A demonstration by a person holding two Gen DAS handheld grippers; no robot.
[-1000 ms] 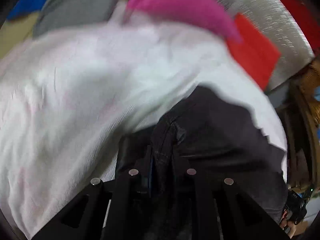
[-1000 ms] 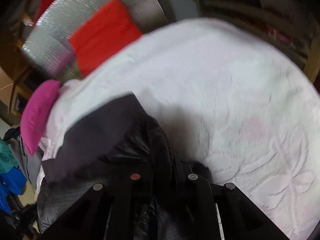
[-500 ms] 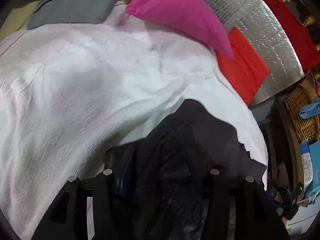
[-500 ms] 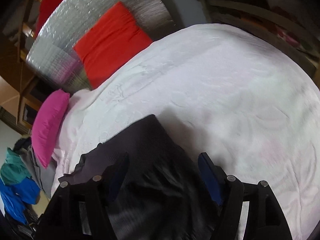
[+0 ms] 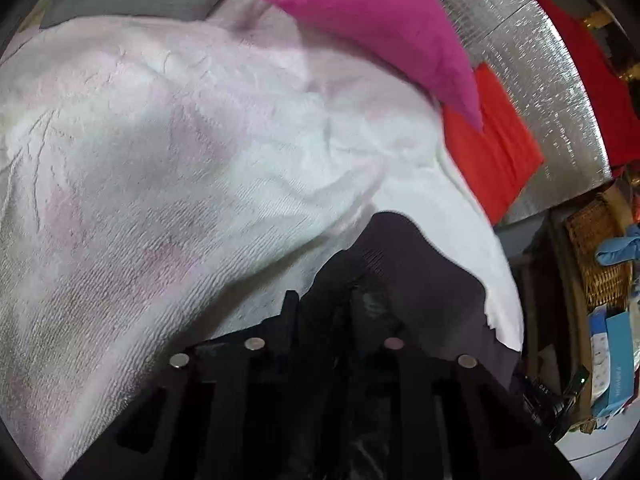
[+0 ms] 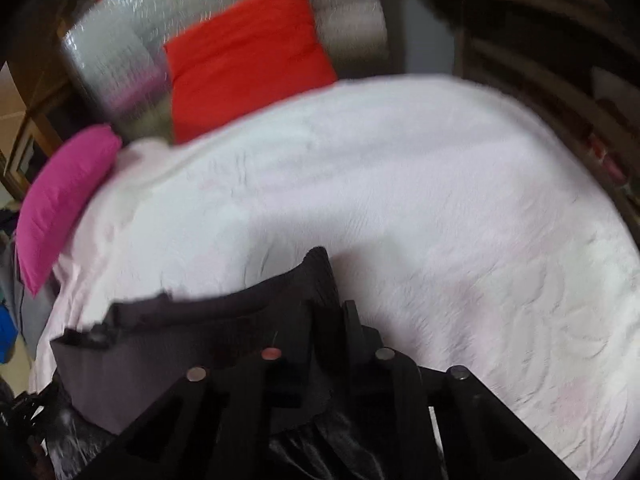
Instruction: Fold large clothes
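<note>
Dark garment (image 5: 416,264) lay at the near edge of the white bedspread (image 5: 180,152), bunched, one flap spread flat. Left gripper (image 5: 322,300) narrow, fingers pinched on the garment's fabric. Right gripper (image 6: 328,312) likewise clamped on the garment's edge (image 6: 224,320). Magenta pillow (image 5: 380,20) and red cushion (image 6: 244,56) sat at the far edge.

left wrist: looking forward along its fingers, sitting close over the white bedspread (image 5: 208,184), facing the pink pillow (image 5: 376,28) | right wrist: looking across the same bedspread (image 6: 420,208) toward the red cushion (image 6: 244,56) | both sharing: bedspread, pillow, cushion, dark garment (image 5: 416,264)
</note>
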